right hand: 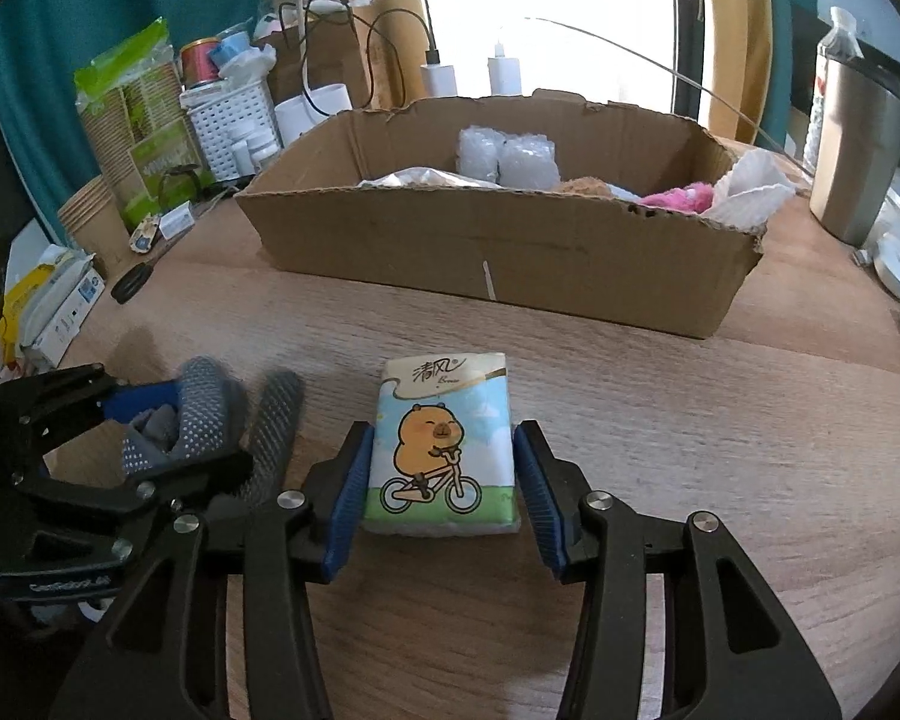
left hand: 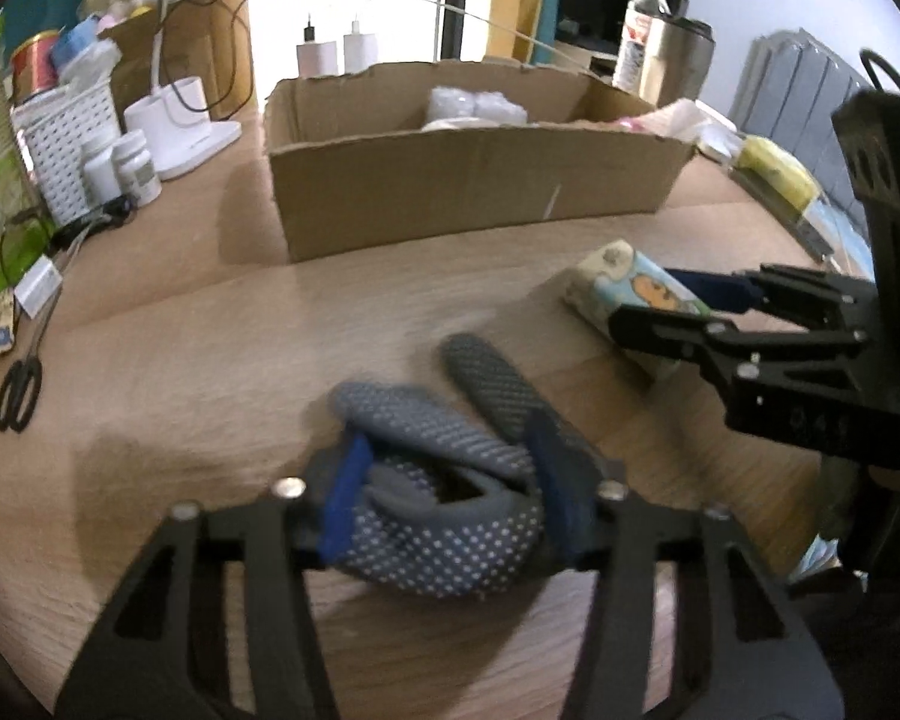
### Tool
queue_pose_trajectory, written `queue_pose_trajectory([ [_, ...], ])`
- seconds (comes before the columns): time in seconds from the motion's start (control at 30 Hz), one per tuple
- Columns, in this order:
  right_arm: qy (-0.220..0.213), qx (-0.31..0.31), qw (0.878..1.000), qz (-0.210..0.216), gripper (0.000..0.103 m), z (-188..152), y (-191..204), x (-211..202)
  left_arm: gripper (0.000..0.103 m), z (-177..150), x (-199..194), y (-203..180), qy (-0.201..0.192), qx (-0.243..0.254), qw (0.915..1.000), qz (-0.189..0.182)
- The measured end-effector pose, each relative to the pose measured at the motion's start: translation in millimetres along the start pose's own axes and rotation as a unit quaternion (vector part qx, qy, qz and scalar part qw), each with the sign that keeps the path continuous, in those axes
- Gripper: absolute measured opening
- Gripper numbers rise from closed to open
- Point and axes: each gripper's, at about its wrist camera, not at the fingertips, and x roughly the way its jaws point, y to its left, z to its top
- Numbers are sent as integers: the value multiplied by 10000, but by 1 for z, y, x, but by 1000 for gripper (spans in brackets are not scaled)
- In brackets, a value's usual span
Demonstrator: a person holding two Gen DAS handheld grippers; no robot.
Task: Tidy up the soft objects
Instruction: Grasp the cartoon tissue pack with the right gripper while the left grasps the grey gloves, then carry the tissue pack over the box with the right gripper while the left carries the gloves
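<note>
**Inspector:** First, the left wrist view. What does the left gripper (left hand: 444,492) have?

**Assessor:** A grey dotted glove (left hand: 444,480) lies bunched on the table (left hand: 210,372), with both blue pads (left hand: 345,495) pressed into its cuff. The jaws are closed on the glove. One finger of the glove sticks out beyond the jaws, toward the box (left hand: 468,180).

**Inspector:** Why grip at the cuff?

**Assessor:** Likely because the bunched cuff gives soft fabric some bulk to pinch. The glove appears to rest on the table, not lifted.

**Inspector:** And the right gripper (left hand: 684,306) in that view?

**Assessor:** It straddles the tissue pack (left hand: 624,276), which lies on the table, right of the glove.

**Inspector:** Now the right wrist view.

**Assessor:** The tissue pack (right hand: 444,450) lies flat, picture up, between the pads of the right gripper (right hand: 444,480). The left pad (right hand: 351,492) touches its edge; the right pad seems just at the other edge. The jaws are closed around the pack, though how firmly cannot be told.

**Inspector:** The purpose of that alignment?

**Assessor:** Squeezing across the narrow sides suits a soft pack. The box (right hand: 498,258) stands open beyond it, already holding bubble wrap (right hand: 504,159), a pink plush (right hand: 678,198) and a white cloth (right hand: 750,186). In the assessor's judgement, both items are bound for it. The left gripper (right hand: 168,432) and glove (right hand: 210,420) show at left.
</note>
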Motion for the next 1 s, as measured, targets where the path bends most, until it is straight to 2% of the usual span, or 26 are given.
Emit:
queue_pose_trajectory([
  [0.07,-18,16,10000,32,50,1,-1,0,42,1,0,-2,35,56,10000,-64],
  [0.13,-71,22,10000,62,50,2,-2,-3,38,2,-1,-5,21,129,9999,-92],
  [0.37,-304,22,9995,87,50,13,-8,-19,32,13,-13,-13,-210,246,9993,-204],
  [0.67,-526,-32,9986,92,50,27,-14,-36,31,34,-35,-21,-602,379,9971,-256],
  [1.0,-779,-62,9969,39,50,43,-24,-56,31,57,-48,-16,-972,261,9945,-279],
])
